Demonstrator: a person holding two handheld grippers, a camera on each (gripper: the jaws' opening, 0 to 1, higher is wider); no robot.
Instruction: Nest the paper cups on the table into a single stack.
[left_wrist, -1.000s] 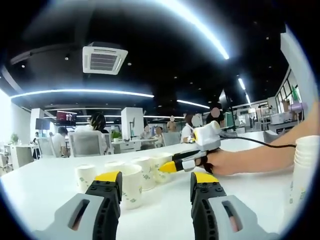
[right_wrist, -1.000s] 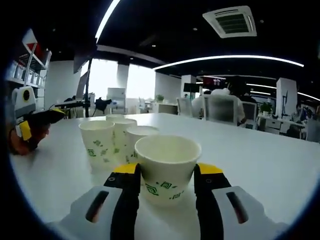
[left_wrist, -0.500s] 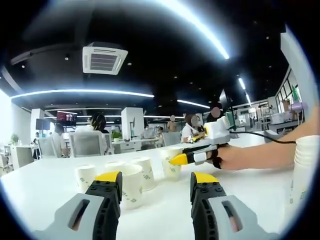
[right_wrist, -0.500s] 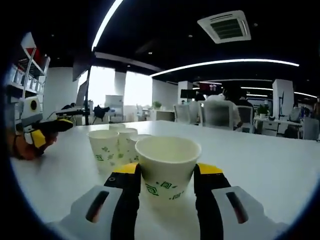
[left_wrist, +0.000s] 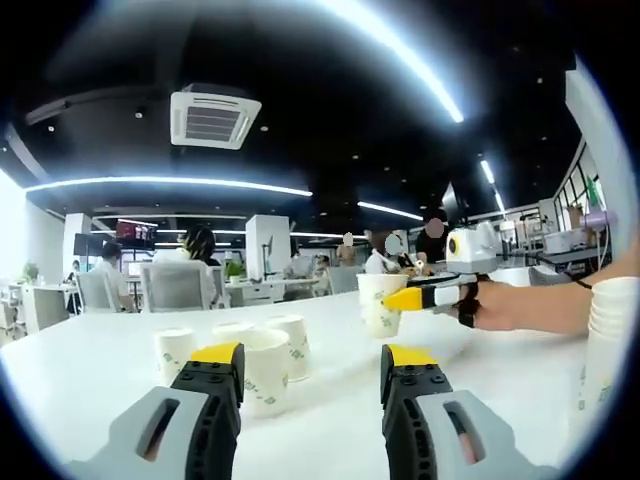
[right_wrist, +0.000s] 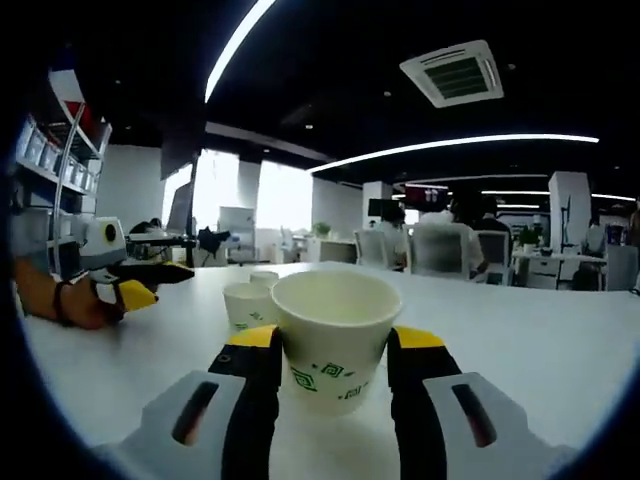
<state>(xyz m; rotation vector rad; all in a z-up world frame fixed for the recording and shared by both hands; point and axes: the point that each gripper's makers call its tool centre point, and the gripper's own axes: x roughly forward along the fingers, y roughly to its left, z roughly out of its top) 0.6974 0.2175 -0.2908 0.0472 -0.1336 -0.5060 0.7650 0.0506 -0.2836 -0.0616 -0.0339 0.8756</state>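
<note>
White table | right gripper clasps green-printed paper cup | left gripper jaws wide, empty

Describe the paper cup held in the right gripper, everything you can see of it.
The paper cup is white with small green printed marks low on its wall and a rolled rim. It stands upright with its mouth open, and what shows of its inside looks empty. The right gripper clamps it, one yellow-tipped black jaw on each side. In the left gripper view the same cup hangs clear above the white table, apart from the other cups.
</note>
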